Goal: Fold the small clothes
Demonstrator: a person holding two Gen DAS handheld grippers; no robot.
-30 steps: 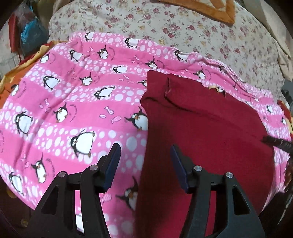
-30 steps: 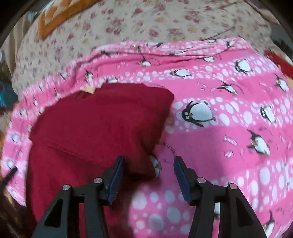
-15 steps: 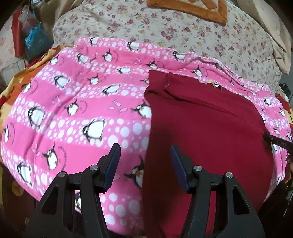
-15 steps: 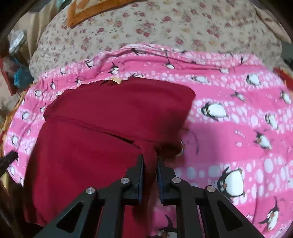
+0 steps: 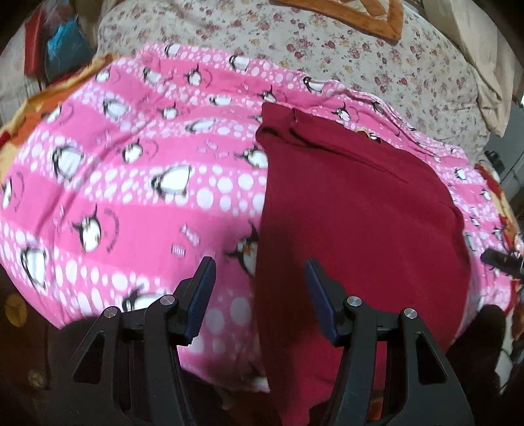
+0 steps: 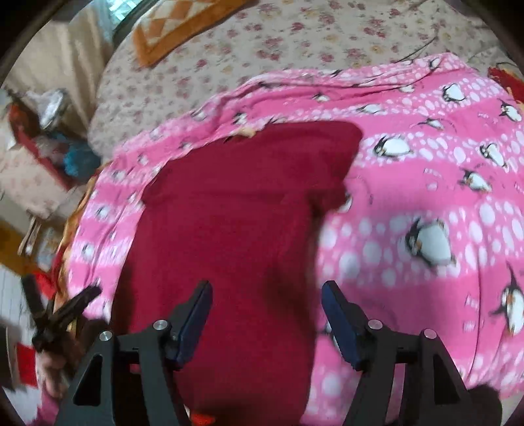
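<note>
A dark red garment (image 5: 360,209) lies flat on a pink penguin blanket (image 5: 131,196), its lower end hanging over the near edge. My left gripper (image 5: 260,265) hovers open above the garment's left edge, holding nothing. In the right wrist view the same garment (image 6: 235,203) shows a sleeve part folded inward at its right side. My right gripper (image 6: 266,288) hangs above its lower right part with the jaws opening; the cloth lies below them, not pinched. The left gripper (image 6: 65,308) appears at that view's lower left, and the right gripper (image 5: 501,259) at the left wrist view's right edge.
The blanket (image 6: 425,196) covers a bed with a floral sheet (image 5: 376,49). An orange patterned cloth (image 6: 177,29) lies at the bed's far side. Bags and clutter (image 6: 49,137) stand beside the bed at the left. The blanket's near edge drops into dark floor.
The right gripper shut on the garment's right edge half a second ago, then let go and drew back. The left gripper backed toward the near edge, still open.
</note>
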